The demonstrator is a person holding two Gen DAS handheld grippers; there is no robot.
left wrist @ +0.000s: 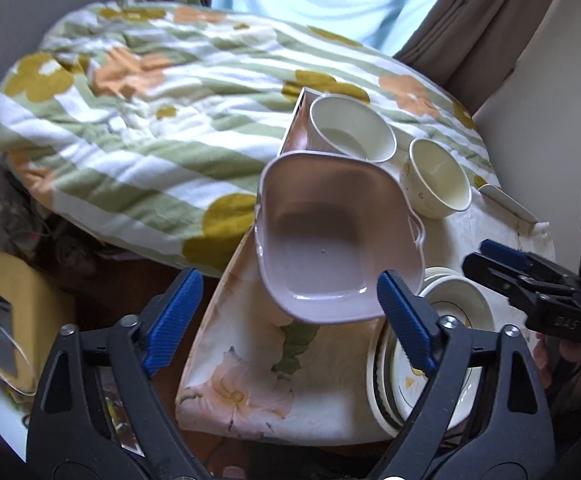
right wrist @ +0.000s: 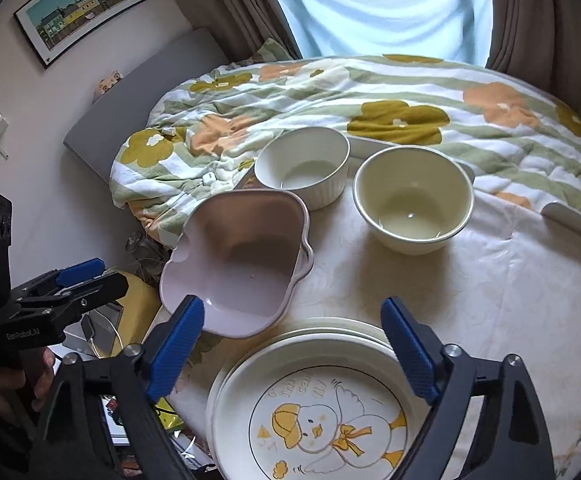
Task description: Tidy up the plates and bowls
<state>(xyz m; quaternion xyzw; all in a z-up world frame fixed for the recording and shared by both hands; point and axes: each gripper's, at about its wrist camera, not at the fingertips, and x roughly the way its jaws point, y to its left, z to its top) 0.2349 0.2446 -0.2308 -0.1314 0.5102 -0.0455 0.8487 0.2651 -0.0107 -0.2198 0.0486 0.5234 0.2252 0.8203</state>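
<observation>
On the small table covered with a cream floral tablecloth (right wrist: 510,300), a stack of round cream plates (right wrist: 310,408) sits at the near edge, the top one printed with a yellow cartoon duck. A pale pink squarish dish with scalloped handles (right wrist: 242,268) lies at the left edge, and it looks partly over that edge and tilted, though I cannot tell how much of it the cloth bears. Beyond it, toward the far edge next to the flowered green-striped quilt (right wrist: 410,96), stand a white ribbed bowl (right wrist: 302,168) and, to its right, a cream round bowl (right wrist: 412,204), close to each other but apart. The right gripper (right wrist: 294,350) hovers over the plate stack with its blue-padded fingers (right wrist: 408,352) spread wide, holding nothing. The left gripper (left wrist: 290,320) faces the pink dish (left wrist: 330,240) from the near side, its fingers (left wrist: 174,320) also spread; one pad sits right at the dish's near rim, but nothing is pinched. Seen from the right wrist, the left tool (right wrist: 50,300) hangs off the table's left side. I judge the plates to be gathered already and the bowls to be next: the pink dish seems the piece in hand. The next move likely calls for closing the left fingers on its near rim, gripping firmly because the glazed wall looks slippery, then carrying it level toward the other bowls.
</observation>
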